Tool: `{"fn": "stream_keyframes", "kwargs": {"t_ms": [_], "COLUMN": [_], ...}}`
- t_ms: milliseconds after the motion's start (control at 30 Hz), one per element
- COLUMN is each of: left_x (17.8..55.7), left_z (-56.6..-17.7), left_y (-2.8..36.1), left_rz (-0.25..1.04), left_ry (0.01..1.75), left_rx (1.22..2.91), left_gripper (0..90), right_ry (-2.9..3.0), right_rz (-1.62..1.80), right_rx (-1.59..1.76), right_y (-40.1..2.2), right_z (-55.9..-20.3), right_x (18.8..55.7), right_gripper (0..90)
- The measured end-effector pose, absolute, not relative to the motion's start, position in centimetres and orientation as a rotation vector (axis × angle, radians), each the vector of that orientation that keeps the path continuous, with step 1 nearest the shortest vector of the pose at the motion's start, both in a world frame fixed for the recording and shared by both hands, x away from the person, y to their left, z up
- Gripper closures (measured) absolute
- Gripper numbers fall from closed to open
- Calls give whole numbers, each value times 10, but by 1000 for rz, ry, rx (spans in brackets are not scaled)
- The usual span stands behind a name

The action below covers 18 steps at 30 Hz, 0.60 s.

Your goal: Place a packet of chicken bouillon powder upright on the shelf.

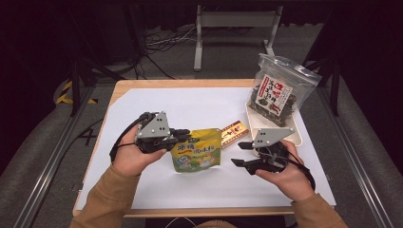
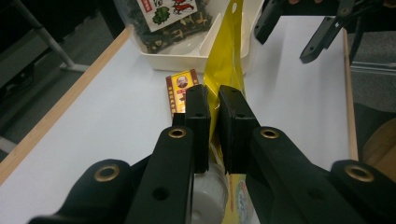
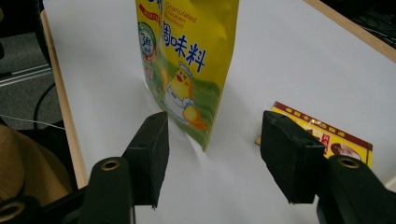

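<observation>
A yellow seasoning pouch (image 1: 197, 149) with a cartoon chick is lifted by its left edge, its lower end toward the white table cover. My left gripper (image 1: 187, 137) is shut on that edge; in the left gripper view the pads (image 2: 198, 112) pinch the thin yellow film (image 2: 229, 60). My right gripper (image 1: 236, 153) hovers open just right of the pouch, apart from it. In the right gripper view the pouch (image 3: 191, 60) hangs ahead of my open right gripper (image 3: 215, 154), with nothing between the pads.
A small red-and-yellow box (image 1: 234, 134) lies flat behind the pouch. A white tray (image 1: 294, 135) at the right holds a clear bag of dark dried food (image 1: 278, 90). The wooden table edge (image 1: 190, 211) runs along the front.
</observation>
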<state>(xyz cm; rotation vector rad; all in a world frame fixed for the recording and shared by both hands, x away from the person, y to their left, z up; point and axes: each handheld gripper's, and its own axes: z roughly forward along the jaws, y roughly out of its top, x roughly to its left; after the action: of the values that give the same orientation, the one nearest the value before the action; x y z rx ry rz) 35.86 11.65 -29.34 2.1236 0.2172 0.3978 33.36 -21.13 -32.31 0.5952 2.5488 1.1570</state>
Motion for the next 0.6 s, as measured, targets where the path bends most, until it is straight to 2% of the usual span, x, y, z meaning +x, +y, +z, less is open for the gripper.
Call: {"fn": "stream_keyframes", "kwargs": {"t_ms": [333, 467, 533, 567, 600], "left_x": [351, 349, 348, 348, 348], "left_z": [-289, -288, -288, -288, -288], "left_y": [113, 111, 109, 109, 109], "left_rz": [364, 357, 350, 350, 348], "left_ry": [148, 125, 118, 118, 111], "left_rx": [2098, 2095, 2092, 2092, 2096], "left_gripper": [835, 846, 850, 852, 853], "right_ry": [2601, 2631, 2652, 2652, 2678], "right_rz": [1129, 1125, 1128, 1128, 1126], "right_rx": [512, 472, 442, 442, 414], "right_y": [-183, -173, -169, -169, -163], "right_z": [-318, -318, -318, -318, -320], "right_x": [343, 347, 349, 349, 351], "right_gripper": [425, 467, 530, 530, 589]}}
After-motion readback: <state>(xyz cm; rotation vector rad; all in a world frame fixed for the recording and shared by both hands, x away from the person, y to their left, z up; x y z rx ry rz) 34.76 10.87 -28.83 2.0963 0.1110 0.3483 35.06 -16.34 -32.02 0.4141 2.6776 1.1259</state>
